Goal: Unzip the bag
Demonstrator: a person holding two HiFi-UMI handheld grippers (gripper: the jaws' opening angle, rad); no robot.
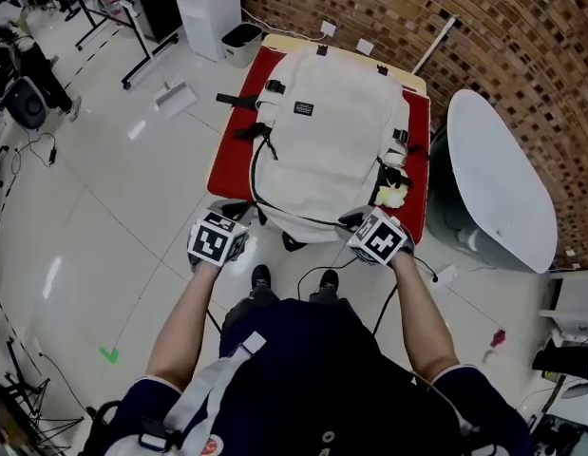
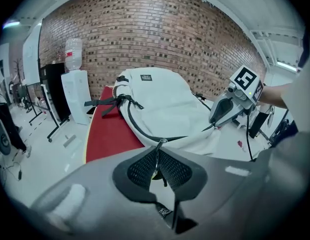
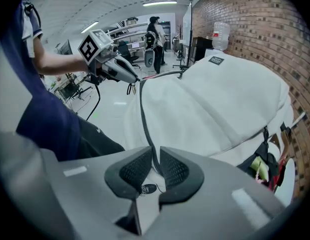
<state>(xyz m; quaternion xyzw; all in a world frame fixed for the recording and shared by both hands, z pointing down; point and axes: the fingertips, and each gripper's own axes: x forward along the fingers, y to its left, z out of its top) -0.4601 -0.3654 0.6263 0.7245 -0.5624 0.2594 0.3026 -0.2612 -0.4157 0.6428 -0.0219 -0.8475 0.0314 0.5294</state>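
A white backpack (image 1: 327,141) lies flat on a red table (image 1: 232,160), its dark zip line (image 1: 255,174) curving round the near end. At the bag's near left corner my left gripper (image 1: 241,215) is shut on the metal zip pull (image 2: 158,145), which stands between the pads (image 2: 140,170). Over at the near right corner, my right gripper (image 1: 356,221) is clamped on the bag's edge (image 3: 153,156) where the zip track (image 3: 143,115) runs in between its pads. Each gripper shows in the other's view: right gripper (image 2: 211,127), left gripper (image 3: 136,79).
A white rounded tub-like thing (image 1: 493,179) stands right of the table, against a brick wall (image 1: 521,46). A water dispenser (image 1: 206,8) and a bin (image 1: 241,41) stand at the far left. Something yellow (image 1: 391,196) fills the bag's side pocket. A person (image 3: 156,39) stands far off.
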